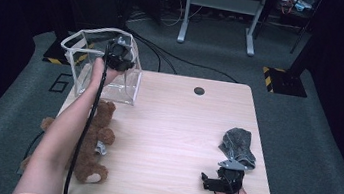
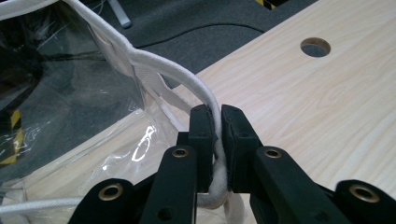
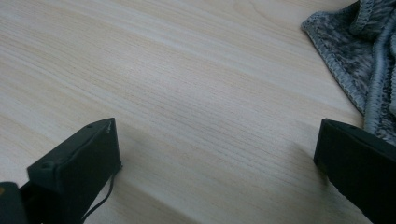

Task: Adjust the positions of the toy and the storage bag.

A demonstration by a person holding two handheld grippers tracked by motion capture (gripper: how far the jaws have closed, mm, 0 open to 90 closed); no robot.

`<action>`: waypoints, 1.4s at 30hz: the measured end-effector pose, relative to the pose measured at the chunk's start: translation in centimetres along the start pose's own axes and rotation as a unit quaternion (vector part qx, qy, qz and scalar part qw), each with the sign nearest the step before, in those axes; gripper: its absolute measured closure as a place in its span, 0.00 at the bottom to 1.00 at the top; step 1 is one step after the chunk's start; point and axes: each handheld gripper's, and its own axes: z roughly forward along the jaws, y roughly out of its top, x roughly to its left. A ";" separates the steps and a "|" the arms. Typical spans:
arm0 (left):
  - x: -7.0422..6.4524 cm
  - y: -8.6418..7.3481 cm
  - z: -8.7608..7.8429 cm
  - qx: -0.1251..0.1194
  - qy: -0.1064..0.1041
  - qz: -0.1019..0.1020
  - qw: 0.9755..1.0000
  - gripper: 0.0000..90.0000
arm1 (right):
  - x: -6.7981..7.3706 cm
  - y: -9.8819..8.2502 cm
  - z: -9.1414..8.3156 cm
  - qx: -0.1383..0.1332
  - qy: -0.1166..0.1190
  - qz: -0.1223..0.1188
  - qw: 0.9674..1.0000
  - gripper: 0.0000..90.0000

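A clear plastic bag [image 1: 108,68] with a white corded rim [image 2: 187,81] stands at the table's far left corner. My left gripper [image 1: 117,57] is at the top of its near-right edge, shut on the white rim; in the left gripper view the cord runs down between the pressed pads [image 2: 218,116]. Near the front right of the table, my right gripper [image 1: 205,181] rests low and points left. Its jaws stand wide open over bare wood [image 3: 217,149] with nothing between them. A grey knitted cloth [image 1: 239,145] lies just beyond it, and its edge [image 3: 364,51] is beside the right jaw.
A brown teddy bear [image 1: 96,137] lies at the table's front left, partly under the left forearm. The wooden table [image 1: 176,123] has a round hole [image 1: 199,90] near its far edge. A grey desk frame [image 1: 221,13] stands on the carpet behind.
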 end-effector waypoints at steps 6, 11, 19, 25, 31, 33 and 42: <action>-1.4 0.5 0.4 -0.007 -0.017 0.010 1.000 0.92 | 0.0 0.0 0.0 0.000 0.000 0.000 1.000 0.00; -2.7 1.0 0.6 -0.007 -0.043 0.026 0.999 0.92 | 0.0 0.0 0.0 0.000 0.000 0.000 1.000 0.00; -4.4 1.6 0.8 -0.012 -0.080 0.042 0.996 0.92 | 0.0 0.0 0.0 0.000 0.000 0.000 1.000 0.00; -5.3 1.9 1.1 -0.015 -0.108 0.050 0.993 0.91 | 0.0 0.0 0.0 -0.001 -0.001 0.003 1.000 0.00; -6.1 2.2 1.3 -0.012 -0.109 0.052 0.993 0.92 | 0.1 0.0 0.0 -0.002 0.001 0.005 1.000 0.00; -6.3 2.4 1.3 -0.013 -0.113 0.056 0.992 0.92 | 0.1 0.0 0.0 -0.002 0.001 0.005 1.000 0.00; -8.1 2.9 1.6 -0.017 -0.147 0.073 0.986 0.90 | 0.1 0.0 0.0 -0.002 0.001 0.005 1.000 0.00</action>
